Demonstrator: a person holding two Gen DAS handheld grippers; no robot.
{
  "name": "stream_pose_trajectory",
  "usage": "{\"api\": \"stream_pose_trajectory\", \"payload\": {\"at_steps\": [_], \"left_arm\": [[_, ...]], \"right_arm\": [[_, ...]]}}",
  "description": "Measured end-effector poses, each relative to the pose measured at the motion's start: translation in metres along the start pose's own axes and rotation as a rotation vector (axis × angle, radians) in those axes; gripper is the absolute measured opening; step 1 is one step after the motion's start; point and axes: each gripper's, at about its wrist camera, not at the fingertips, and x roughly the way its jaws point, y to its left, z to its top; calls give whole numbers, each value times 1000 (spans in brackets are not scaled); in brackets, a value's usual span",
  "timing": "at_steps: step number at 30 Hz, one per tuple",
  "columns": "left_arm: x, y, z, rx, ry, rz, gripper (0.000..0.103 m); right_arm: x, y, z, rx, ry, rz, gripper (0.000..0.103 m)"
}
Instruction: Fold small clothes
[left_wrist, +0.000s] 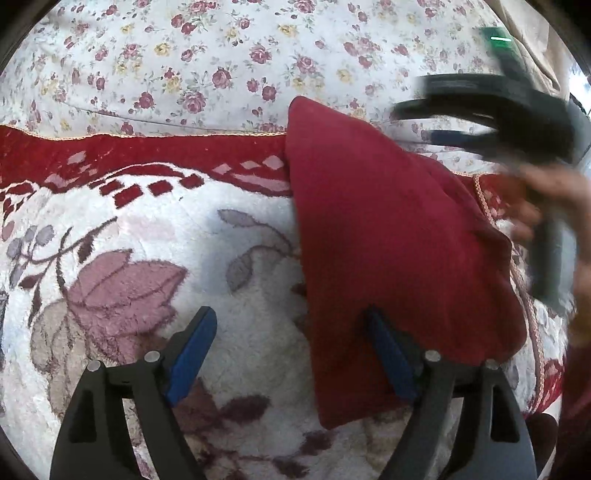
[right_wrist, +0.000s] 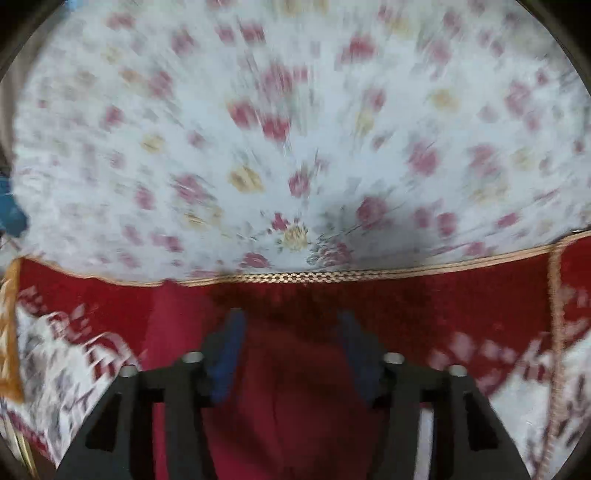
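Nearest the left wrist camera, the left gripper (left_wrist: 291, 354) stands with its jaws wide apart over a fluffy white blanket (left_wrist: 258, 332) patterned with pink flowers; nothing is between its blue pads (left_wrist: 192, 354). The red cloth (left_wrist: 388, 258) lies folded on the blanket, its near edge by the right-hand pad. Beyond it, blurred, the right gripper (left_wrist: 436, 122) is held in a hand (left_wrist: 543, 206), and its jaws appear parted and empty. Farthest off lies a floral sheet (left_wrist: 221, 55) past the blanket's red border (left_wrist: 147, 147).
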Motion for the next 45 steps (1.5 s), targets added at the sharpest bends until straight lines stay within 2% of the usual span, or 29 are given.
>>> {"api": "stream_pose_trajectory", "payload": {"at_steps": [2, 4, 5, 6, 7, 10, 11, 12, 13, 14, 15, 17, 18, 19, 20, 22, 24, 25, 27, 29, 32, 35, 36, 37, 38, 41, 45], "left_arm": [[0, -1, 0, 7, -6, 10, 83], [-2, -5, -1, 23, -14, 23, 83], [-2, -6, -1, 27, -18, 30, 83], [-3, -8, -1, 35, -24, 30, 83], [-3, -9, -1, 38, -28, 36, 83], [-7, -10, -3, 49, -37, 52, 83], [-8, -10, -4, 49, -41, 54, 83], [-9, -10, -4, 49, -42, 55, 83], [-9, -11, -4, 49, -41, 56, 83], [-9, -11, -4, 46, -40, 56, 83], [-9, -11, -4, 42, -40, 56, 83], [-9, -11, -5, 45, -46, 59, 83], [-9, -12, -5, 50, -48, 62, 83], [-9, -12, -6, 53, -50, 66, 84], [-9, -12, -6, 53, -51, 67, 84], [-8, -11, -6, 51, -46, 65, 84], [-7, -11, -5, 52, -40, 56, 84], [-6, -10, -4, 50, -40, 53, 85], [-4, -10, -3, 44, -36, 53, 86], [-4, -10, -3, 44, -36, 57, 86], [-7, -11, -4, 56, -38, 70, 86], [-8, -13, -5, 64, -40, 78, 86], [-8, -13, -5, 64, -40, 78, 86], [-8, -12, -5, 64, -40, 78, 86], [-8, -13, -5, 64, -41, 80, 86], [-8, -14, -6, 72, -46, 83, 86], [-10, -15, -7, 90, -55, 98, 86]], "right_arm": [[-22, -4, -23, -27, -20, 33, 66], [-12, -3, -56, -77, 68, 36, 65], [-4, -4, -67, -110, 89, -8, 62], [-2, -8, -78, -142, 63, -79, 62], [-3, -14, -83, -135, 33, -126, 70], [-20, -46, -85, 97, 63, 17, 71], [-31, -50, -86, 138, 34, 55, 71], [-39, -53, -85, 150, -2, 65, 74], [-44, -55, -82, 151, -24, 44, 80], [-45, -57, -76, 155, -38, 1, 81], [-42, -59, -70, 163, -38, -18, 81], [-25, -54, -59, 168, 10, 23, 81], [-13, -54, -54, 168, 41, 50, 77], [2, -49, -53, 162, 80, 63, 38], [7, -48, -54, 137, 93, 63, 27], [-5, -38, -54, 48, 34, 9, 20], [-10, -40, -55, 19, 9, -45, 15], [-8, -47, -58, 39, 2, -79, 15], [-2, -54, -65, 86, 7, -87, 15], [-2, -48, -65, 58, 4, -100, 15], [-30, -41, -61, 55, -7, -131, 26], [-68, -30, -74, 0, -52, -53, 34], [-75, -20, -83, -37, -46, -22, 40], [-77, -14, -92, -67, -31, -13, 40], [-75, -8, -104, -104, -4, -31, 40], [-55, -10, -135, -189, 49, -194, 40], [-76, -23, -143, -102, 27, -136, 41]]}}
